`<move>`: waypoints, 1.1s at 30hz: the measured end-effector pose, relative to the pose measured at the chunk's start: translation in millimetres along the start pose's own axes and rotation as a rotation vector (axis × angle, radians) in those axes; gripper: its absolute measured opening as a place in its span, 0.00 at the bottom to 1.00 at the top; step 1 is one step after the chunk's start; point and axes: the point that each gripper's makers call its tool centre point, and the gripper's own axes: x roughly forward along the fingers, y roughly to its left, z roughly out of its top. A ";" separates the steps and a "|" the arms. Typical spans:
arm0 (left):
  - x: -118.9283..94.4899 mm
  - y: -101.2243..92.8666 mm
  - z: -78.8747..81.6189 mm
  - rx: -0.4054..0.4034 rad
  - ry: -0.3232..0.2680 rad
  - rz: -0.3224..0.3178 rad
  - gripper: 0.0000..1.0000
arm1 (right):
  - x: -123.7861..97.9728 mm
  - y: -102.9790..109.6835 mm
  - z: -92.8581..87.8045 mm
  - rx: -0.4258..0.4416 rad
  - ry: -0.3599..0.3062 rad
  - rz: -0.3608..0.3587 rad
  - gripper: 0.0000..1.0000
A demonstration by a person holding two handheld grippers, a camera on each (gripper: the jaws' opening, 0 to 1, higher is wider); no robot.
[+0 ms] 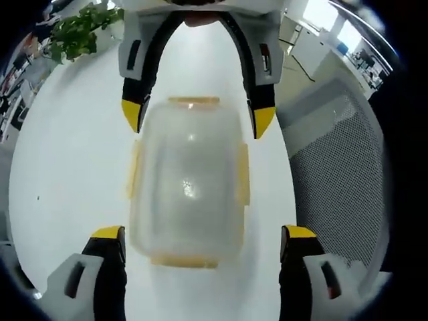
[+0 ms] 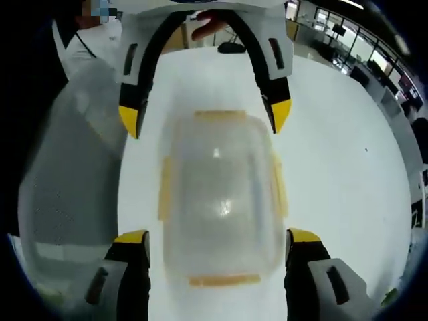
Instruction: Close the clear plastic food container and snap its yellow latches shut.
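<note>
A clear plastic food container (image 1: 188,180) rests on the white table (image 1: 67,174) with its lid lying on top. Yellow latches (image 1: 243,174) run along all four of its sides. My left gripper (image 1: 202,234) is open, one jaw on either side of the container's near end without touching it. Opposite, my right gripper (image 1: 198,117) is open around the far end. From the right gripper view the container (image 2: 221,194) lies between my right gripper (image 2: 218,237) below and the left gripper (image 2: 204,117) above. I cannot tell whether the latches (image 2: 164,187) are snapped.
A green plant (image 1: 80,30) stands at the table's far left. A grey mesh chair back (image 1: 341,174) is beside the table edge, also the chair back (image 2: 67,174) in the right gripper view. A person's hand (image 2: 207,27) holds the left gripper. Office desks lie beyond.
</note>
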 end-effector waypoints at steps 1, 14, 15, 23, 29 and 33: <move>1.7 -0.9 -0.2 0.007 0.003 -0.001 0.97 | 0.2 0.8 -0.7 0.002 0.001 0.002 0.84; 14.7 7.2 -4.7 0.081 0.036 0.039 0.91 | 9.0 -6.1 -1.3 0.001 0.029 -0.006 0.81; 15.4 8.1 -4.9 0.080 0.035 0.041 0.91 | 9.2 -7.4 -1.1 0.002 0.035 -0.011 0.79; 23.6 16.2 -6.6 0.036 0.044 0.068 0.83 | 12.7 -6.2 -1.9 -0.021 0.051 0.000 0.80; 25.4 13.9 -6.6 0.003 0.060 0.075 0.82 | 13.0 -5.4 -2.7 -0.048 0.046 0.008 0.80; 25.8 13.9 -7.2 -0.004 0.067 0.074 0.82 | 13.7 -5.8 -2.4 -0.048 0.041 0.019 0.80</move>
